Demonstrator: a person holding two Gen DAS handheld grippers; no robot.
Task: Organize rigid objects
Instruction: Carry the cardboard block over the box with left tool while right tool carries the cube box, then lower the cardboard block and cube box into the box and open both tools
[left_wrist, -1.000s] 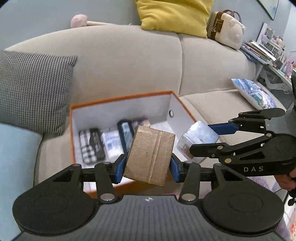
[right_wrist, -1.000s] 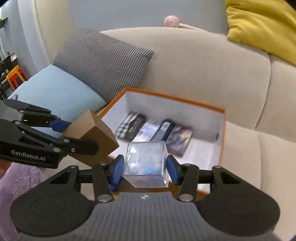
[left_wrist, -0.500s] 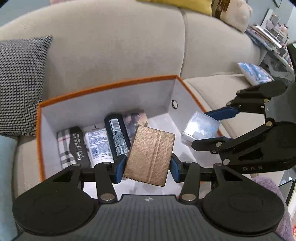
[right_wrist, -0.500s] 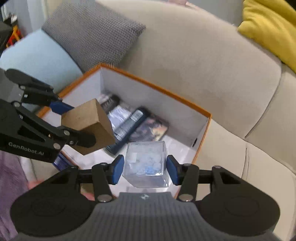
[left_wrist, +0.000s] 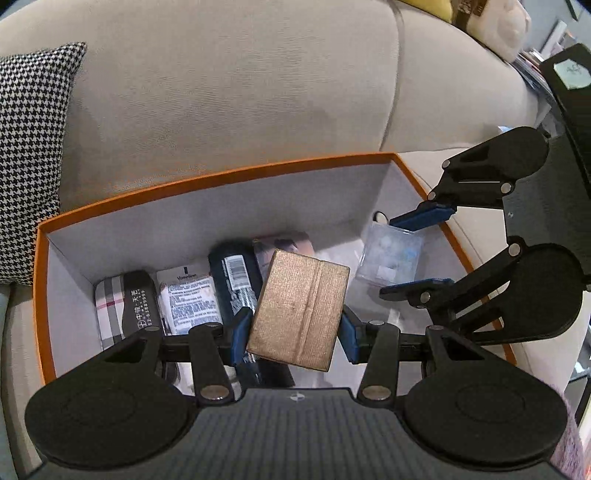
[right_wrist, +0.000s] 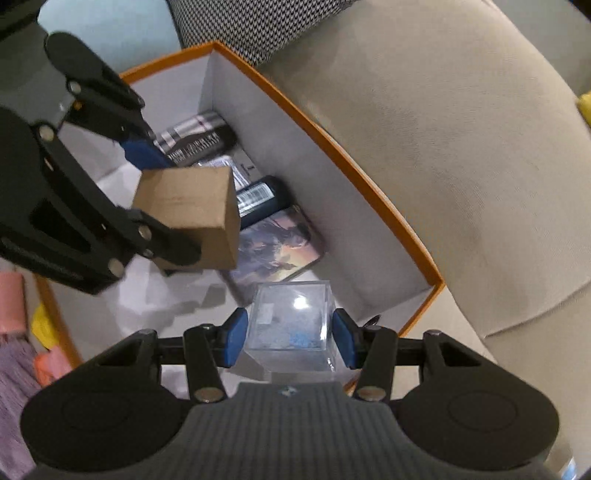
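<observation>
Left wrist view: my left gripper (left_wrist: 293, 330) has its jaws clenched on a tilted brown cardboard box (left_wrist: 299, 308), held over the orange storage box (left_wrist: 221, 177) on the sofa (left_wrist: 229, 81). Inside that box, along its far wall, lie a plaid case (left_wrist: 110, 306), a white tube (left_wrist: 190, 299) and a dark bottle (left_wrist: 236, 273).

Right wrist view: my right gripper (right_wrist: 290, 341) has its jaws grasping a clear plastic cube (right_wrist: 291, 325) above the orange storage box's near corner, beside a picture card (right_wrist: 277, 243).
</observation>
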